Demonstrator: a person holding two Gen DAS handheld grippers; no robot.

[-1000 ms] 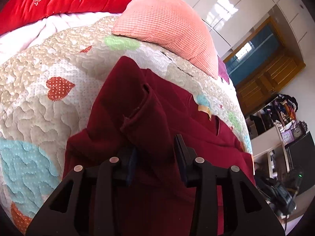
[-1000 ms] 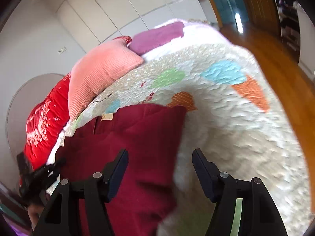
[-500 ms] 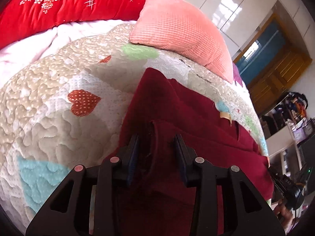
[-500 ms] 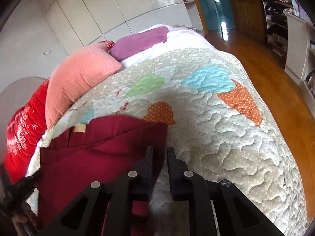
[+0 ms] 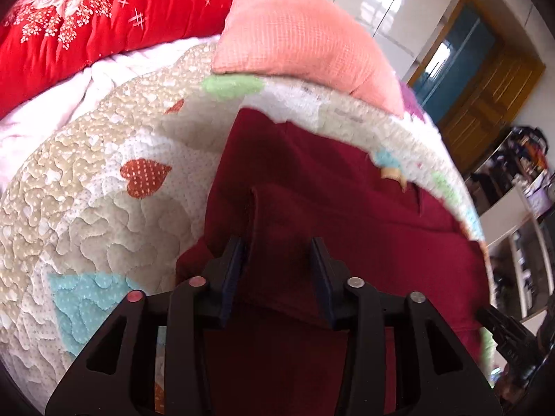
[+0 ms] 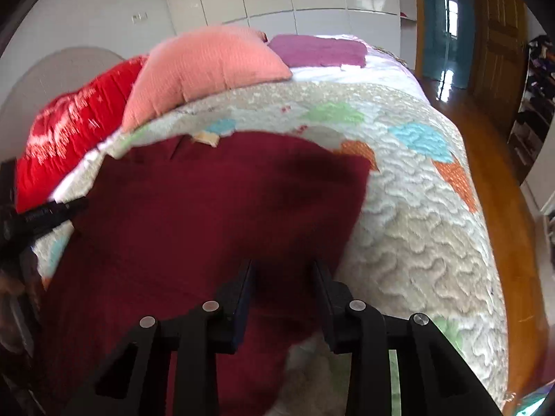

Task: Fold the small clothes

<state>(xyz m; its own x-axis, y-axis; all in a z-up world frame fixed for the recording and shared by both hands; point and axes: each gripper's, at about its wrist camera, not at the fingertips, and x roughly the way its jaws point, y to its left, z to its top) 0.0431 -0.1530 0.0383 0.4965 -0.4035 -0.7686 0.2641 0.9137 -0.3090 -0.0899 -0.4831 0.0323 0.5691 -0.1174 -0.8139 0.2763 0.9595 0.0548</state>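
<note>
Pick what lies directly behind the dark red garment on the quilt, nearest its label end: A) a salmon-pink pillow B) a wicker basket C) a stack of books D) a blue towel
A: the salmon-pink pillow rests on the quilt just beyond the far edge of the dark red garment, between a red blanket and a purple cloth.

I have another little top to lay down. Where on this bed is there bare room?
Bare quilt lies right of the dark red garment, toward the wooden floor. More lies left of it, below the red blanket. The pink pillow crowds the far end.
</note>
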